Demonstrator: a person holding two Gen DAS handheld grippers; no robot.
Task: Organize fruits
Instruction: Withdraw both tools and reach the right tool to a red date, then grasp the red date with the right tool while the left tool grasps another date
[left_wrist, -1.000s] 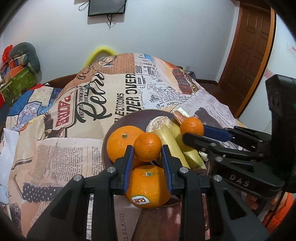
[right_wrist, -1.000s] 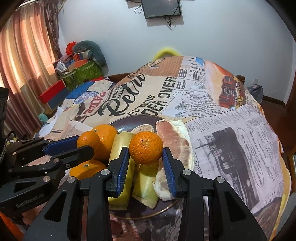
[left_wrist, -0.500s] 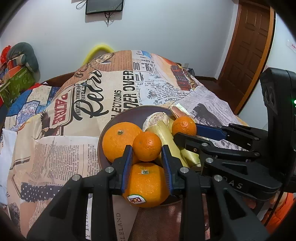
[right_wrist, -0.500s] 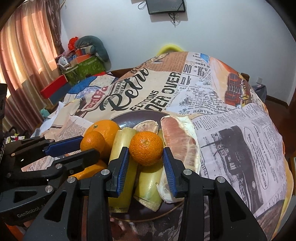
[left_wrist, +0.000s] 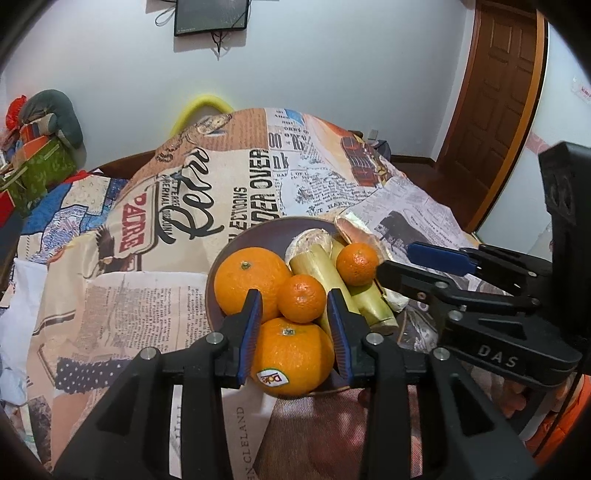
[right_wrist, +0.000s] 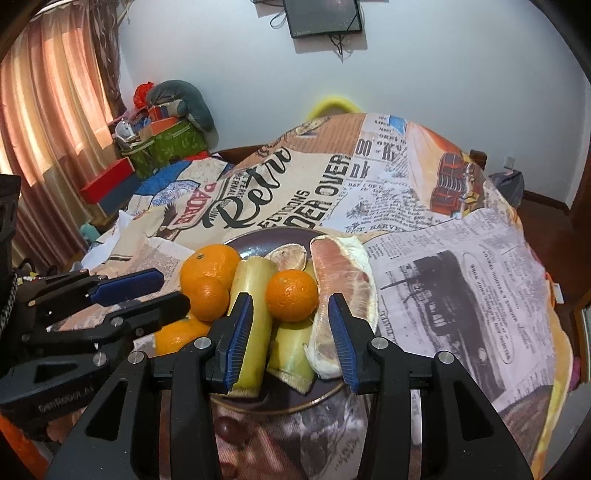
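Observation:
A dark brown plate on the newspaper-print cloth holds the fruit. My left gripper is open, its pads apart from a small mandarin that rests on two big oranges. My right gripper is open too, with a second small mandarin lying free between its pads on pale sugarcane pieces. A peeled pomelo segment lies at the plate's right side.
The newspaper-print cloth covers a rounded table that drops off to the right and front. Boxes and bags stand by the curtain at the left. A wooden door is at the right.
Both grippers have opened and let go of their mandarins. The mandarins now rest on the fruit in the plate. Both grippers have drawn back slightly.

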